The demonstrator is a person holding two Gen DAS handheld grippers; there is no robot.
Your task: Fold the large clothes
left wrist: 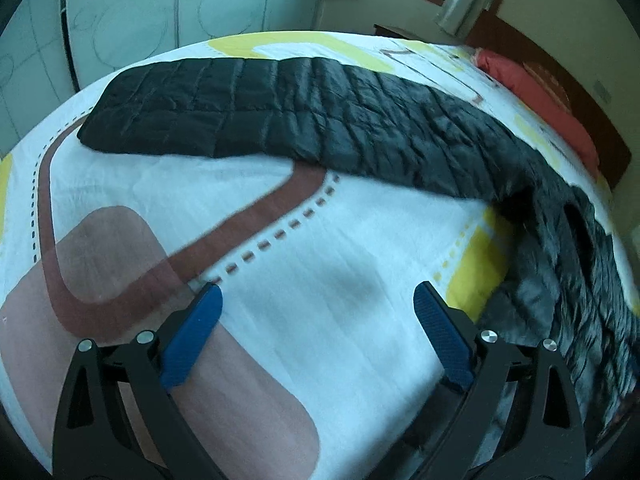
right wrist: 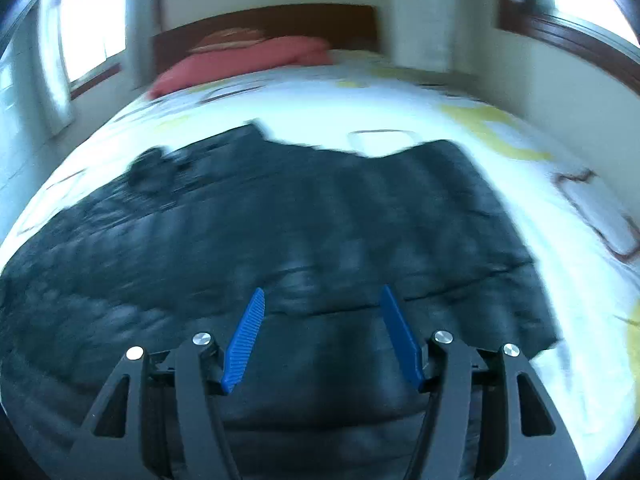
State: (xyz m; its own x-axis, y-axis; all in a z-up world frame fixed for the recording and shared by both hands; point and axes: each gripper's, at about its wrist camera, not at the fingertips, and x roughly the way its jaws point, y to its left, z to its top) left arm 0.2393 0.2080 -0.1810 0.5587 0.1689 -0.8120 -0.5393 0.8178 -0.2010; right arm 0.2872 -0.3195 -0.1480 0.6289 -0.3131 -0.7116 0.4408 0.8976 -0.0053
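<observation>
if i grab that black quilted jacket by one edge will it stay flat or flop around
The black quilted jacket will probably flop: it already drapes and bunches where it nears the bed edge. Its shiny shell looks slippery, so it may slide between the pads. The puffy quilting suggests it is light for its size.

Left wrist view: low over bed (left wrist: 320,248), close to sheet, looking across its width toward wardrobe wall at 12 o'clock; left claw (left wrist: 316,312) at 6 o'clock. Right wrist view: close above black quilted coat (right wrist: 320,220), facing headboard (right wrist: 264,20) at 12 o'clock; right claw (right wrist: 322,316) at 6 o'clock; blurred. Shared by both: coat, red pillow (right wrist: 240,60), headboard, patterned sheet.
</observation>
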